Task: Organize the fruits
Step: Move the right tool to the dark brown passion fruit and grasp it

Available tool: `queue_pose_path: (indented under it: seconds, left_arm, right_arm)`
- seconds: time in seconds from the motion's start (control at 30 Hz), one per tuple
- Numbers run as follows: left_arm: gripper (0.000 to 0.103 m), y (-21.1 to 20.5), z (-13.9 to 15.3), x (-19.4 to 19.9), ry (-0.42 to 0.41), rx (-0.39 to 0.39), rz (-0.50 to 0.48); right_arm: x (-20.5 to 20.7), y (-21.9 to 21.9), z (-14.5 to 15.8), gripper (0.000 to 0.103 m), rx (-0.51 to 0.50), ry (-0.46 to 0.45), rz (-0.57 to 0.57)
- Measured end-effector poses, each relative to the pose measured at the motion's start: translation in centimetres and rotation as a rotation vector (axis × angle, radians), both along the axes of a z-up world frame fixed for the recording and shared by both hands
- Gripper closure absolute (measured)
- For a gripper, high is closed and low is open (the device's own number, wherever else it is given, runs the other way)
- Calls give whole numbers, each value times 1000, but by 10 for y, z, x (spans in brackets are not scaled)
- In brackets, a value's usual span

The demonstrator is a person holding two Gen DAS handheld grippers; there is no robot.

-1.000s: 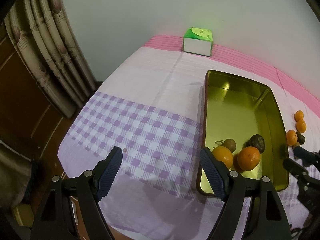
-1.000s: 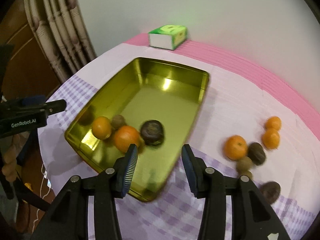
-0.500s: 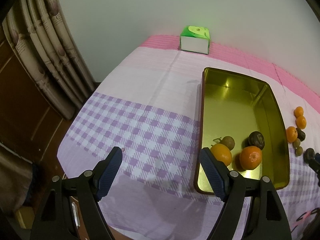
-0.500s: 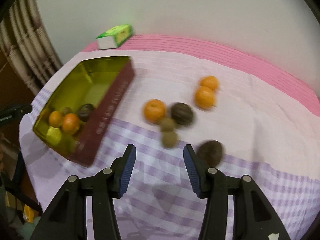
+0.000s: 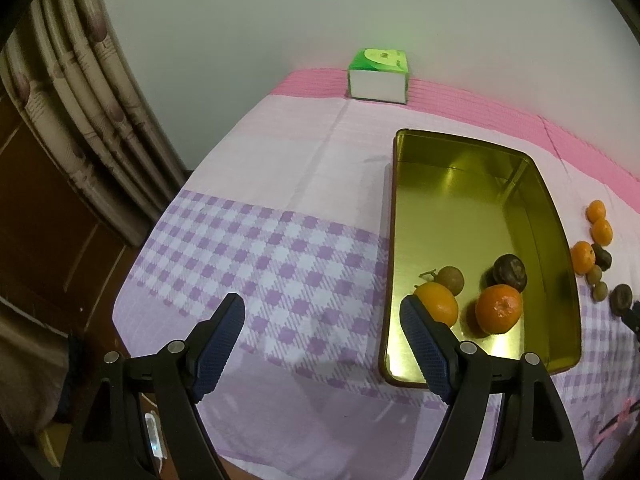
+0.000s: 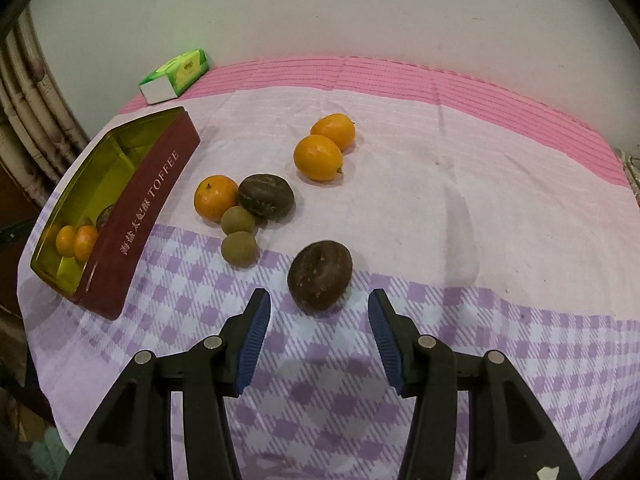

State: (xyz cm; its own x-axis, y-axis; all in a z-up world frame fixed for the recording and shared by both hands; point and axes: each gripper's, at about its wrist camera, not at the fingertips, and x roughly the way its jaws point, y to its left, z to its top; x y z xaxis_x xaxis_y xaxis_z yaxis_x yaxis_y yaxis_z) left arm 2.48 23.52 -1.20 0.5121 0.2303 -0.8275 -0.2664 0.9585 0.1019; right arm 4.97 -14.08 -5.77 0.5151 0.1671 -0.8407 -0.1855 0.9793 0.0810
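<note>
A gold toffee tin with a maroon outer wall lies on the checked tablecloth. It holds two oranges, a dark brown fruit and a small brown one. To the tin's right, loose on the cloth, lie three oranges, a dark fruit and two small greenish-brown fruits. Another dark brown fruit lies alone just ahead of my right gripper, which is open and empty. My left gripper stands open and empty by the tin's near left corner.
A green and white tissue box stands at the back by the wall. A curtain hangs to the left, past the table's edge. The cloth's front edge drops off just under both grippers.
My right gripper has swung right, from above the tin to over the loose fruits, and its jaws stand slightly wider. The left gripper has stayed put.
</note>
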Motion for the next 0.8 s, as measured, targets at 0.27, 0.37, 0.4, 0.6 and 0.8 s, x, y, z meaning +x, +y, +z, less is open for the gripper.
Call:
queue_pose_path:
  seconds: [0.27, 0.37, 0.4, 0.6, 0.8]
  left_arm:
    - [23, -5, -2, 2, 7, 16, -26]
    - [23, -7, -3, 4, 11, 19, -30]
    - [23, -7, -4, 4, 14, 21, -31]
    - [23, -13, -7, 6, 23, 36, -44]
    - [23, -21, -8, 7, 29, 44, -71]
  right_arm:
    - [14, 2, -12, 55, -9, 3, -1]
    - [17, 3, -17, 55, -10, 9, -1]
    - [19, 4, -19, 55, -10, 12, 2]
    - [20, 9, -21, 61, -22, -16, 12]
    - [16, 8, -20, 68, -22, -38, 21]
